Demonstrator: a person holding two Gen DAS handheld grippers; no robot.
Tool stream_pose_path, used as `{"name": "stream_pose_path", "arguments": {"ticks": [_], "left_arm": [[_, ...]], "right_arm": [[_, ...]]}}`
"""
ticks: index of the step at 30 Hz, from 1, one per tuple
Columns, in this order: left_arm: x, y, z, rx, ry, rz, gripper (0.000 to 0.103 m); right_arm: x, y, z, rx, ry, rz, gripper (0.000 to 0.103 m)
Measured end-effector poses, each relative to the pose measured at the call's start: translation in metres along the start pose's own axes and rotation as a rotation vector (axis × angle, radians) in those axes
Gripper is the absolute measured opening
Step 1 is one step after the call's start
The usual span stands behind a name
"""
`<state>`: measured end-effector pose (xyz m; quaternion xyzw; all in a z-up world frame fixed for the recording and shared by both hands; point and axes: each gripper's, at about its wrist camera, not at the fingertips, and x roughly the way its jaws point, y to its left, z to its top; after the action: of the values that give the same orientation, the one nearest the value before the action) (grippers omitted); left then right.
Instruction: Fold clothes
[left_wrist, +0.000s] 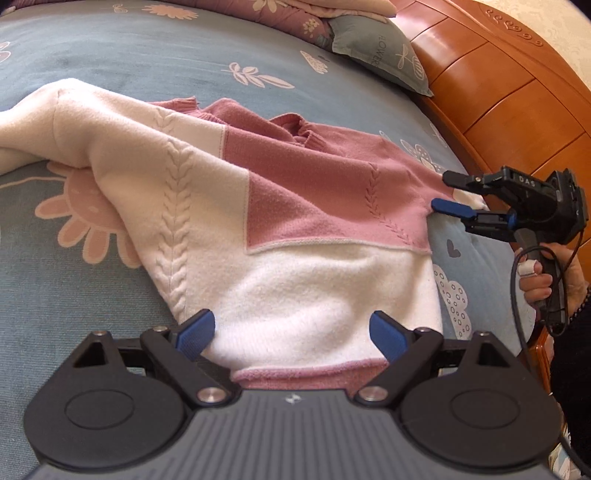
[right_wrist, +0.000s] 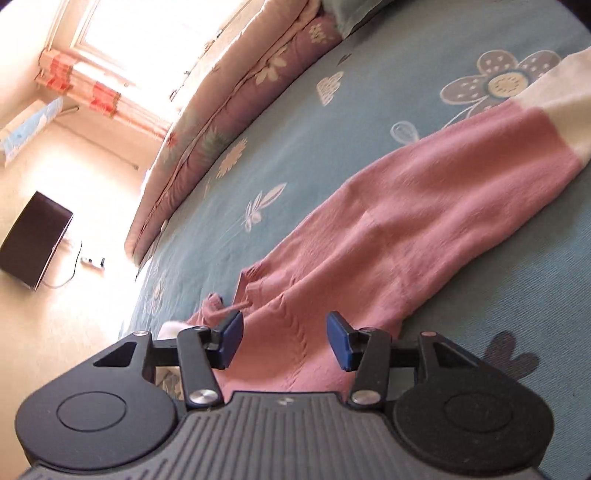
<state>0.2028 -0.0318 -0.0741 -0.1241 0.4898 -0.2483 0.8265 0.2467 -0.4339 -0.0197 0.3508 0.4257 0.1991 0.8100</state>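
Nearest in the left wrist view, the left claw (left_wrist: 291, 334) stands wide, its two blue pads (left_wrist: 195, 332) spread to either side of the white lower part of the sweater (left_wrist: 303, 206), with nothing pinched between them. The pink ribbed hem lies just in front of the claw's body, and the cloth runs under the spread jaws (whether the pads brush the knit cannot be told).

The sweater is a pink and white knit with raised cable lines, lying on the bed (left_wrist: 147, 62), which has a blue-grey cover printed with flowers and leaves. Its white side is rumpled and lifted into a fold on the left, while the pink chest and collar lie further off, toward the middle of the bed.

At the sweater's right edge, the right claw (left_wrist: 448, 192) is seen from the side, held by a hand (left_wrist: 535, 284) on its grip with a cable trailing down. Its jaws are parted, one black finger above and one blue-padded finger below, right at the cloth's edge but with nothing clamped between them.

From the right wrist view, the same claw (right_wrist: 284, 336) is part open over pink fabric, empty, the picture somewhat blurred.

Beyond the sweater lie a grey pillow (left_wrist: 380, 51) and folded floral bedding, and a carved wooden headboard (left_wrist: 509, 85) curves along the right side.
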Motion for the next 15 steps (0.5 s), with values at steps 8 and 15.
{"name": "stream_pose_path", "arguments": {"ticks": [8,15], "left_arm": [[-0.039,0.027,0.002,-0.001,-0.033,0.040,0.090],[-0.057,0.030,0.051,0.077,-0.122,0.025,0.090]], "right_arm": [[0.027,-0.002,-0.034,0.006,0.126,-0.017,0.059],[0.020,0.017,0.000,-0.149,0.147,-0.035,0.062]]}}
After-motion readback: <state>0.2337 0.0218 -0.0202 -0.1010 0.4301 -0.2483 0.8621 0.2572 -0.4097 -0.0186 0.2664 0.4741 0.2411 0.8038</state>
